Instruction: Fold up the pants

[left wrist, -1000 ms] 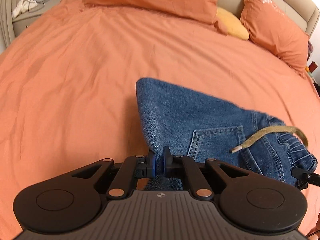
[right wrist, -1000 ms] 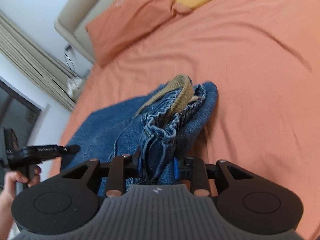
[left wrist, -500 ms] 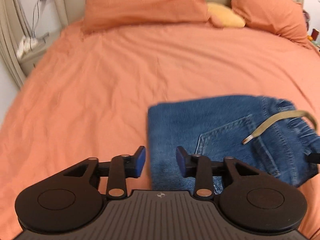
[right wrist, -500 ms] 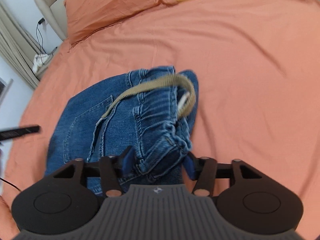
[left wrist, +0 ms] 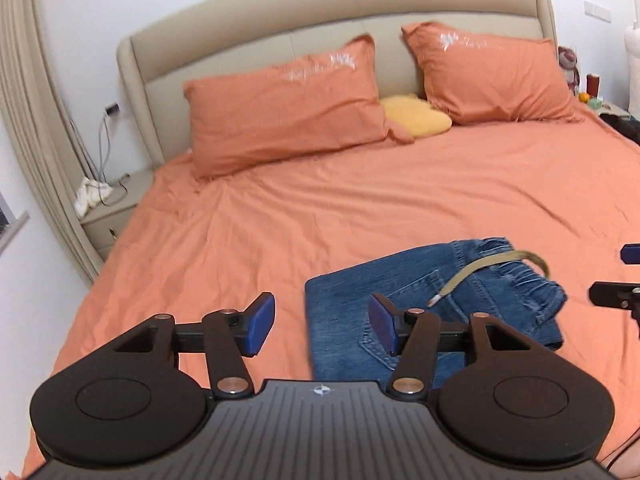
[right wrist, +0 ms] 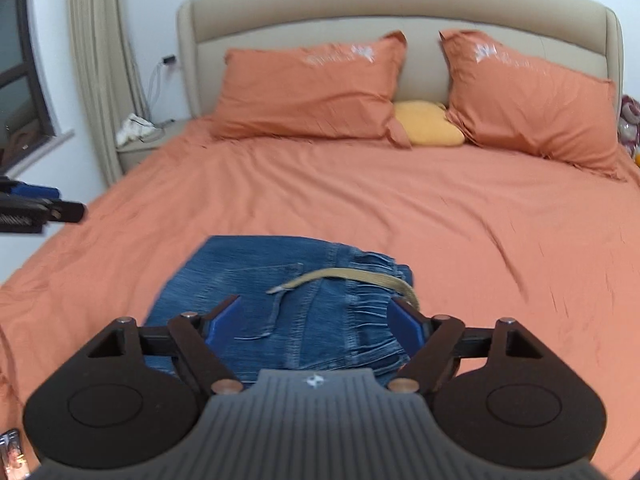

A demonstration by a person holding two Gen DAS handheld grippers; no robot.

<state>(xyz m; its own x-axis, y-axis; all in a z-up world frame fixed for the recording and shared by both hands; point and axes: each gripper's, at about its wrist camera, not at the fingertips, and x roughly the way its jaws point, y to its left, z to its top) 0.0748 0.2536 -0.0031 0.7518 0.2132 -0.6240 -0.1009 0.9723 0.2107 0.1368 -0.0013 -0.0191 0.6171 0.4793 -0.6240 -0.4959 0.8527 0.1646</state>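
Jaws opening on my left gripper (left wrist: 322, 328) and right gripper (right wrist: 316, 320), nothing between | folded pants (left wrist: 432, 312) flat near bed (left wrist: 320, 220) foot edge, below both | long axis crosswise, waistband right, nearer my right hand

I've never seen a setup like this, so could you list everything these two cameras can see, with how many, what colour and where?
jeans: one pair, blue, folded, lying on the near part of the bed
drawstring: one, tan, lying across the jeans' waistband
bed cover: one, orange, spread over the whole bed
pillows: two, orange, leaning against the headboard
cushion: one, yellow, between the pillows
headboard: one, beige, at the far end
nightstand: one, beige, left of the bed, with white cables on it
curtain: one, beige, far left
left gripper: one, black with blue fingers, opening above the jeans, nothing held
right gripper: one, black with blue fingers, opening above the jeans, nothing held
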